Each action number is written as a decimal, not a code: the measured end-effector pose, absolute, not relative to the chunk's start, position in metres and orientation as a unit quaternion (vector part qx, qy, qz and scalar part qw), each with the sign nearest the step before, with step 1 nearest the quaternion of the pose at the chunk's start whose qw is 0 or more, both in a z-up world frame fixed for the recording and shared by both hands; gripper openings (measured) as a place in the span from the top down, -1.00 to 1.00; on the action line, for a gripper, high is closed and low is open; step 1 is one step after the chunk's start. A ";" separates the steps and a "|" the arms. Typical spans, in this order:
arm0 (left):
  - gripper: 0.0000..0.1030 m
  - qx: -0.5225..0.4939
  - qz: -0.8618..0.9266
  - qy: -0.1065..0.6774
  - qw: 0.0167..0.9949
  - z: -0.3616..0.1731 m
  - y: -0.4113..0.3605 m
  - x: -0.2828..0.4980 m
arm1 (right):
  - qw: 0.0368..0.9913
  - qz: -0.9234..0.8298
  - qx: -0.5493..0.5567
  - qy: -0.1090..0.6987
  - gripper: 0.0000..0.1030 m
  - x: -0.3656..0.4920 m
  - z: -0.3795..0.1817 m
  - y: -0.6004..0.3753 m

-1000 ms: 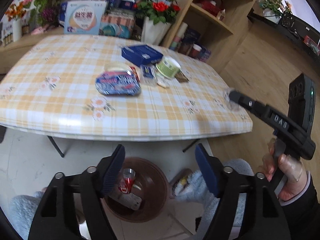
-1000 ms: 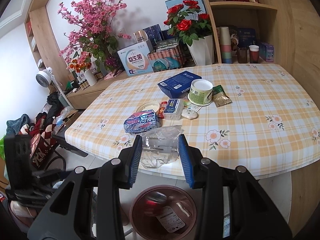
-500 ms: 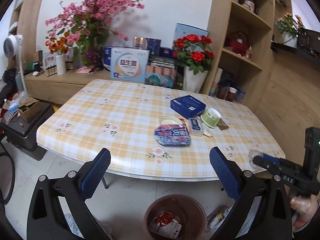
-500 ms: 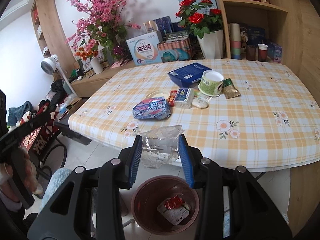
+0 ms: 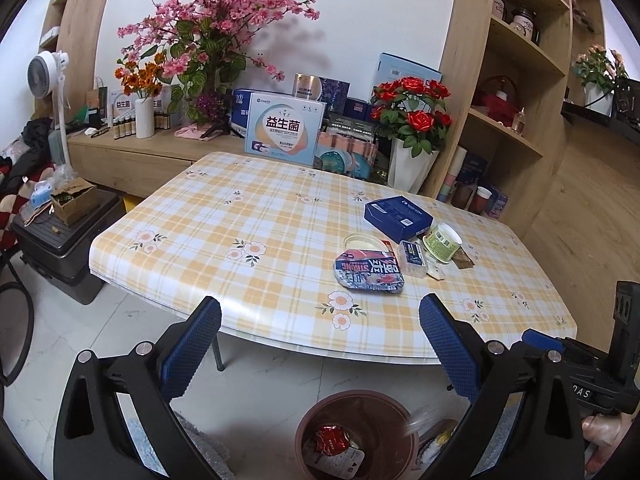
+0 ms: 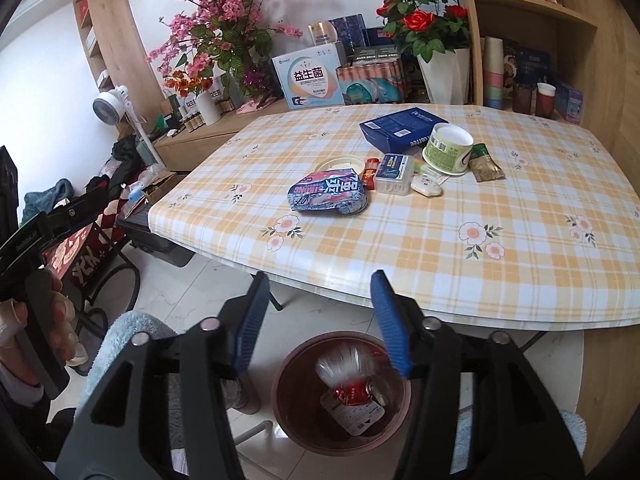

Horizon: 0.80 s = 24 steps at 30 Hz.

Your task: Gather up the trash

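My right gripper (image 6: 319,280) hangs over the brown bin (image 6: 282,376) on the floor, just off the table's front edge. Its jaws are opening. The clear plastic wrapper (image 6: 340,364) has left them and shows as a blur inside the bin's mouth, above a red can and a white packet. My left gripper (image 5: 320,308) is open and holds nothing, aimed at the table from in front of the bin (image 5: 352,394). On the table lie a crumpled blue-and-pink snack bag (image 5: 368,272), a blue box (image 5: 398,214), a green-labelled cup (image 5: 442,242) and a brown sachet (image 5: 464,258).
The checked table (image 5: 260,240) has a rounded front edge above the bin. Boxes and a vase of red roses (image 5: 412,152) stand at its far side, wooden shelves (image 5: 520,80) to the right. A black crate (image 5: 60,248) and a fan (image 5: 44,76) stand on the left.
The right jaws have parted and the clear wrapper has dropped from them toward the bin. The left gripper has risen and tilted up from the bin to face the table, jaws wider.
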<state>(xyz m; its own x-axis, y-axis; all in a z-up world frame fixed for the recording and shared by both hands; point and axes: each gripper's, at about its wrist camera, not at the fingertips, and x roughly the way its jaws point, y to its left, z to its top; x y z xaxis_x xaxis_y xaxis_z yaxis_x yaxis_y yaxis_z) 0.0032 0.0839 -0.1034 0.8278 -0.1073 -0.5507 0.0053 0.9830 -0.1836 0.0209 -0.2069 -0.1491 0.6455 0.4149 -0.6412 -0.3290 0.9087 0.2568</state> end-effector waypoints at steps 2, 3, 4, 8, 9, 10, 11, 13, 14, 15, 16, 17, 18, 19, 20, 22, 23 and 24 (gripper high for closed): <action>-0.88 -0.084 -0.029 0.293 0.952 -0.104 0.084 0.003 | 0.908 0.200 0.061 0.364 -0.47 0.022 -0.149 -0.209; -0.88 -0.083 -0.029 0.293 0.952 -0.104 0.084 0.004 | 0.910 0.194 0.064 0.362 -0.63 0.022 -0.148 -0.211; -0.88 -0.083 -0.028 0.293 0.952 -0.105 0.084 0.004 | 0.912 0.188 0.065 0.359 -0.80 0.022 -0.148 -0.213; -0.88 -0.084 -0.027 0.294 0.952 -0.106 0.084 0.004 | 0.919 0.159 0.068 0.353 -0.88 0.025 -0.146 -0.225; -0.88 -0.084 -0.026 0.294 0.952 -0.107 0.084 0.004 | 0.920 0.154 0.069 0.353 -0.88 0.026 -0.145 -0.228; -0.88 -0.082 -0.026 0.294 0.952 -0.107 0.084 0.004 | 0.921 0.149 0.069 0.352 -0.88 0.028 -0.145 -0.231; -0.88 -0.082 -0.026 0.294 0.952 -0.107 0.084 0.004 | 0.923 0.142 0.070 0.351 -0.89 0.028 -0.144 -0.234; -0.88 -0.080 -0.025 0.294 0.952 -0.108 0.083 0.004 | 0.925 0.131 0.067 0.350 -0.88 0.030 -0.144 -0.239; -0.88 -0.078 -0.024 0.295 0.952 -0.108 0.083 0.005 | 0.926 0.126 0.064 0.350 -0.89 0.031 -0.144 -0.241; -0.88 -0.077 -0.024 0.296 0.952 -0.109 0.082 0.006 | 0.927 0.121 0.060 0.349 -0.89 0.033 -0.144 -0.243; -0.88 -0.075 -0.023 0.297 0.952 -0.110 0.082 0.007 | 0.929 0.115 0.055 0.348 -0.89 0.034 -0.143 -0.245; -0.88 -0.075 -0.023 0.296 0.952 -0.110 0.082 0.007 | 0.930 0.111 0.052 0.347 -0.89 0.035 -0.143 -0.247; -0.88 -0.072 -0.023 0.296 0.952 -0.110 0.082 0.008 | 0.931 0.105 0.048 0.345 -0.89 0.037 -0.142 -0.249; -0.88 -0.069 -0.023 0.297 0.952 -0.111 0.081 0.010 | 0.932 0.101 0.046 0.345 -0.89 0.039 -0.143 -0.251; -0.88 -0.065 -0.022 0.298 0.952 -0.112 0.079 0.013 | 0.932 0.097 0.043 0.346 -0.89 0.041 -0.143 -0.253; -0.88 -0.052 -0.021 0.297 0.953 -0.114 0.076 0.017 | 0.933 0.086 0.042 0.347 -0.89 0.047 -0.143 -0.257; -0.88 -0.047 -0.022 0.298 0.953 -0.115 0.075 0.019 | 0.933 0.079 0.042 0.348 -0.89 0.049 -0.144 -0.258; -0.88 -0.041 -0.023 0.298 0.953 -0.116 0.072 0.022 | 0.933 0.069 0.041 0.351 -0.89 0.053 -0.145 -0.260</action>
<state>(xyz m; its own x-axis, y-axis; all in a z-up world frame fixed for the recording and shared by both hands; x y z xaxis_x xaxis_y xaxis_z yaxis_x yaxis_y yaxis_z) 0.0220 0.0722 -0.1160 0.8209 -0.0684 -0.5669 0.0198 0.9956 -0.0915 0.0534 -0.2604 -0.1450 0.7442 0.1576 -0.6490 -0.1003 0.9871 0.1248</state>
